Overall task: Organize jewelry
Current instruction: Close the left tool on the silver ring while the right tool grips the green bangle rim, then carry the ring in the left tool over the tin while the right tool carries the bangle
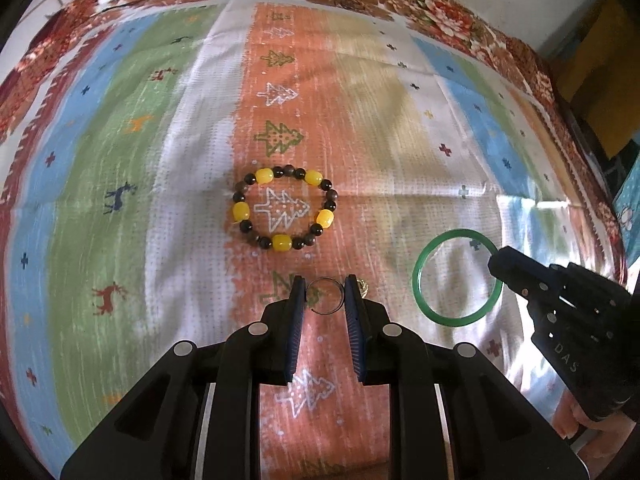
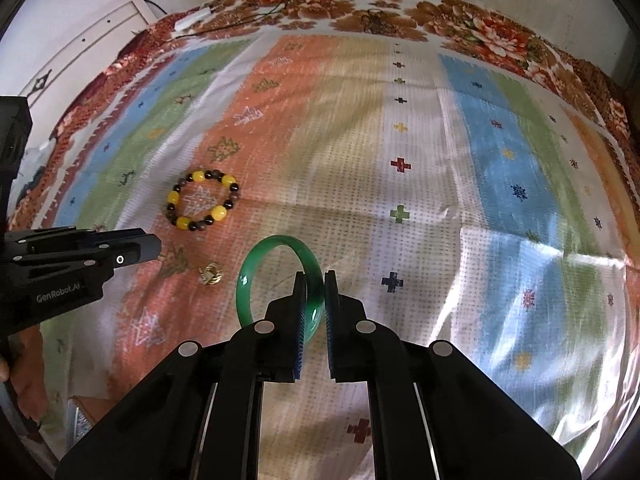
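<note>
My left gripper (image 1: 325, 285) is shut on a thin metal ring (image 1: 325, 279), which stands upright between its blue pads above the cloth. A small gold piece (image 1: 362, 286) (image 2: 212, 274) lies on the cloth just past the right finger. A bracelet of yellow and dark beads (image 1: 284, 208) (image 2: 202, 200) lies flat farther ahead. My right gripper (image 2: 314, 280) (image 1: 497, 264) is shut on the rim of a green bangle (image 2: 276, 245) (image 1: 420, 284), lifted off the cloth. In the right wrist view the left gripper (image 2: 156, 248) comes in from the left edge.
A striped cloth (image 2: 500, 160) with tree and deer patterns covers a floral bedspread (image 2: 460, 12). A white plug strip with black cables (image 2: 192, 18) lies at the far edge. A white cabinet (image 2: 80, 52) stands at the back left. A hand (image 1: 580, 420) holds the right gripper.
</note>
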